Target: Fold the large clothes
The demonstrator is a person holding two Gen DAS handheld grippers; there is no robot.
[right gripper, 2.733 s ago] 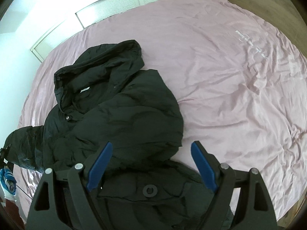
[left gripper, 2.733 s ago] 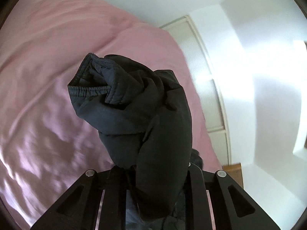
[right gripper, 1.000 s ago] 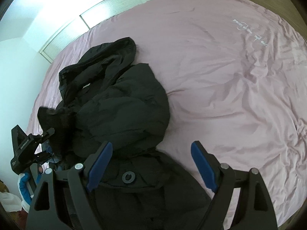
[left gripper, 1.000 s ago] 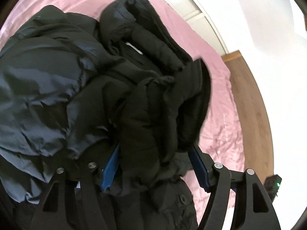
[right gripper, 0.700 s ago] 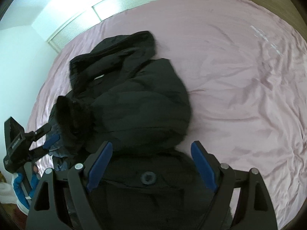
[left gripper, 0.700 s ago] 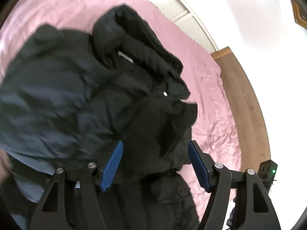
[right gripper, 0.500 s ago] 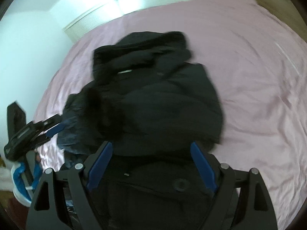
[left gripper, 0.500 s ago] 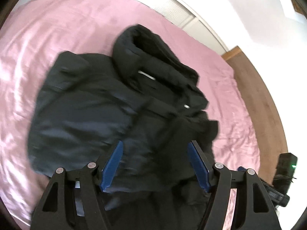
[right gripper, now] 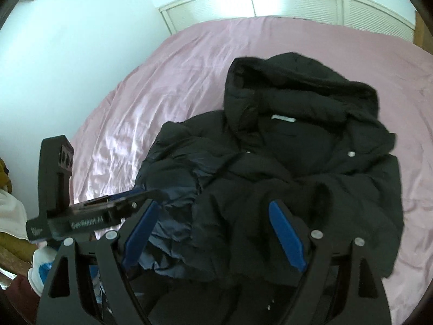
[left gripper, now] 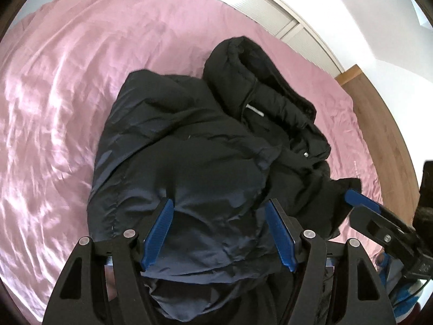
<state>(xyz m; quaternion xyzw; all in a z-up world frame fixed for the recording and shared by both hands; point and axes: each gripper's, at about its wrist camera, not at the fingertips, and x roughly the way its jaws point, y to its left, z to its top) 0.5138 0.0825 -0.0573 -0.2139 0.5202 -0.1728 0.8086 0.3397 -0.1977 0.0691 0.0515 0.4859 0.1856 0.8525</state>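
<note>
The black hooded puffer jacket (left gripper: 189,168) lies bunched on my wide bed, on the wrinkled pink satin sheet (left gripper: 67,81), its hood (left gripper: 251,65) toward the white louvred closet doors (right gripper: 297,2) and its body toward me. No box or basket shows in either view; the only thing holding anything is the bed, and all it holds is the jacket. A shiny navy lining panel (left gripper: 205,233) is turned up over the near part of the jacket. A small white neck label (right gripper: 282,119) and a silver snap (right gripper: 351,153) show below the hood.

My left gripper (left gripper: 220,233) hangs over that lining with its blue pads (left gripper: 158,233) spread apart and nothing pinched between them. My right gripper (right gripper: 213,237) is likewise spread wide over the jacket's dark front, gripping nothing.

A second ago a black sleeve stood bunched between my left pads; now it has dropped onto the pile and the pads are free. Earlier still I held that cuff high above the bed. My right view has swung from the bare sheet to sit squarely over the jacket.
</note>
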